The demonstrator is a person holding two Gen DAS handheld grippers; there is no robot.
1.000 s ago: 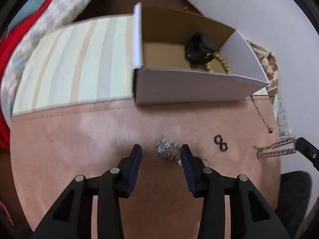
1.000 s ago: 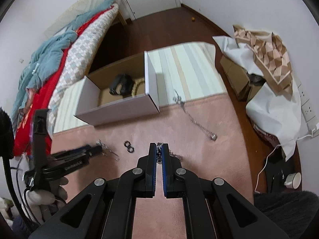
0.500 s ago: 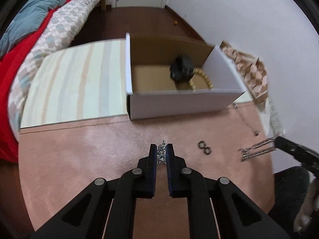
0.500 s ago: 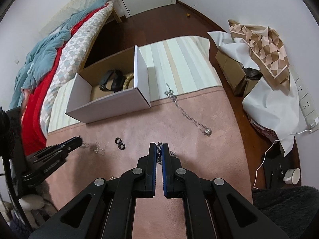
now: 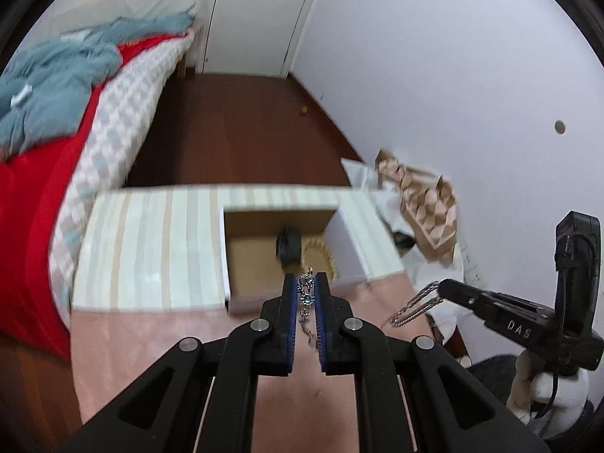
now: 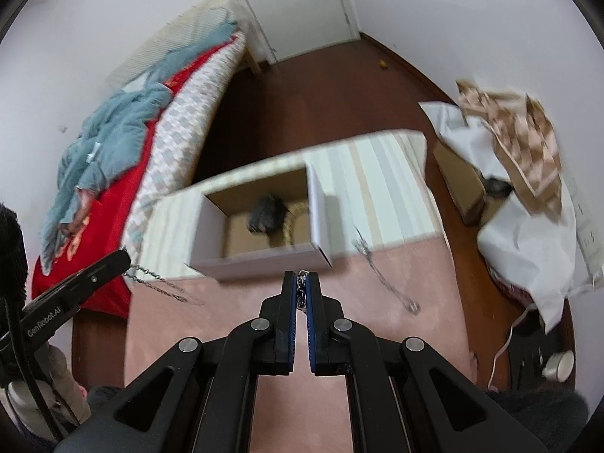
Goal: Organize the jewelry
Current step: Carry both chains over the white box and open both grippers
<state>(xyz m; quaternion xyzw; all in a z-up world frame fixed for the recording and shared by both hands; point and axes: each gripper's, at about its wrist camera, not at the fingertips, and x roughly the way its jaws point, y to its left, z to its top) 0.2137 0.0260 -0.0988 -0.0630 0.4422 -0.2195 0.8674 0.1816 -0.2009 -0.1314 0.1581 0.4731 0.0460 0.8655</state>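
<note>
Silver jewelled chain with a blue stone [image 5: 306, 294], pinched between the left gripper [image 5: 305, 283] pads, tail dangling; plain silver link chain [image 5: 415, 304], looped double, clamped in the right gripper [image 6: 301, 283]; thin silver necklace with a round pendant [image 6: 385, 279], stretched out on the pink mat; open white cardboard box [image 5: 241, 264], holding a black band [image 5: 288, 247] and a tan beaded bracelet [image 5: 324, 258], blurred

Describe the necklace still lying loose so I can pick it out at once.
Start at the open white box on the striped mat, then look off its right corner in the right wrist view. The thin silver chain runs from the mat's edge down across the pink carpet, ending in a small pendant. Unlike the two chains pinched in the grippers, it lies flat and untouched.
</note>
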